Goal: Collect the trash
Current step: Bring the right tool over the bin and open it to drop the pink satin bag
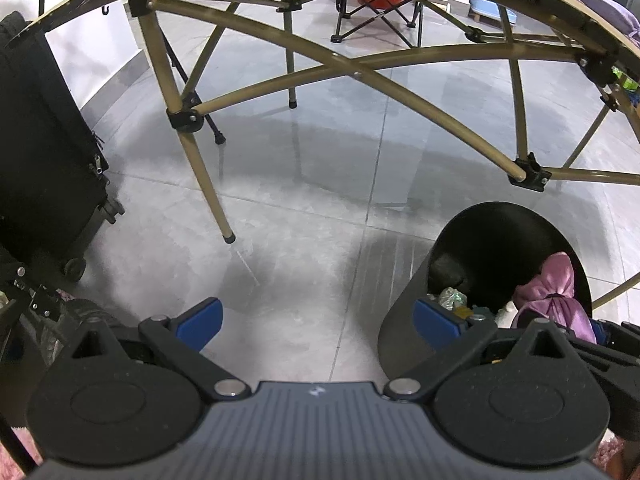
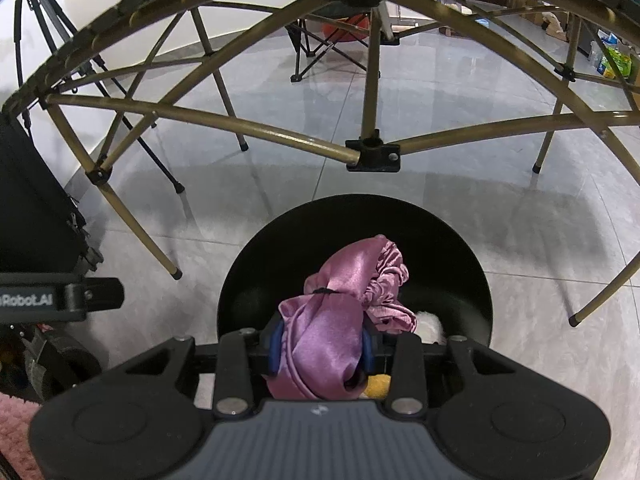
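The folding bench (image 2: 256,132) arches across the top of both frames, its gold legs spread over the grey tile floor (image 1: 280,184). A black wheeled case (image 1: 44,168) stands at the left edge of the left wrist view. The black bin (image 2: 460,240) fills the lower centre of the right wrist view and sits at the lower right of the left one, placed beside the bench so trash can be dropped straight in. The right tool (image 2: 320,346) is clamped nearly closed on a bundle of pink satin cloth (image 2: 340,312), held directly above the bin's mouth, apparently so that letting go drops it inside. The left tool (image 1: 316,322) is spread wide with nothing between its blue pads (image 1: 204,320), hanging over bare floor next to the bin. Small scraps (image 1: 452,296) already lie at the bin's bottom.
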A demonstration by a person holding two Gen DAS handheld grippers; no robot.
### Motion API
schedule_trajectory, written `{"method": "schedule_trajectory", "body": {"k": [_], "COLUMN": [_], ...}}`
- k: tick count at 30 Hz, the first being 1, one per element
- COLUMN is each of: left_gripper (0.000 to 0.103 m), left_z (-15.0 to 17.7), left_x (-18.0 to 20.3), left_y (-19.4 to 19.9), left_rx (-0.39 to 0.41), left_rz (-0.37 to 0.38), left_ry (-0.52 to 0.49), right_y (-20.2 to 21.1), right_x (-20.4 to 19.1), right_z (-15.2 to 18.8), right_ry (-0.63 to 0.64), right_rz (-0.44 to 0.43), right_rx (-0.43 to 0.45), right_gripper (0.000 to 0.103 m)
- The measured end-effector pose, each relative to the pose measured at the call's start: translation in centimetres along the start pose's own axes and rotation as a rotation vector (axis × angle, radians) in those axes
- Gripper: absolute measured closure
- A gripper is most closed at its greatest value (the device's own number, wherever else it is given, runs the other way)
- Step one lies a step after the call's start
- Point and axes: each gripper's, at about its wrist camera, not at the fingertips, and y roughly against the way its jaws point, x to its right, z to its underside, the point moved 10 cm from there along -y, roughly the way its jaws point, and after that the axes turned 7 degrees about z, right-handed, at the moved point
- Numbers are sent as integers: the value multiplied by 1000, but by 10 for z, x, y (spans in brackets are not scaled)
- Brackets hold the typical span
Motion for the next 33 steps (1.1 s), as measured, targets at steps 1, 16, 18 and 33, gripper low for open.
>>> {"method": "schedule_trajectory", "body": {"k": [1, 16, 18, 33], "left_gripper": [0, 0, 0, 0], "left_z": [0, 2, 3, 4], "left_x": [-2, -10, -10, -11], "left_y": [0, 0, 0, 1], "left_rx": [-1, -3, -3, 3], "left_rz": [-1, -5, -9, -6], "left_ry": [2, 18, 19, 15], "right_y": [-2, -16, -15, -9], "right_x": [-1, -6, -4, 3], "right_z": [-1, 1, 0, -1], "right_ry": [2, 3, -3, -9], "right_rz": [1, 21, 32, 38], "right_rx": [-4, -43, -41, -25], "right_gripper": [68, 45, 17, 0]}}
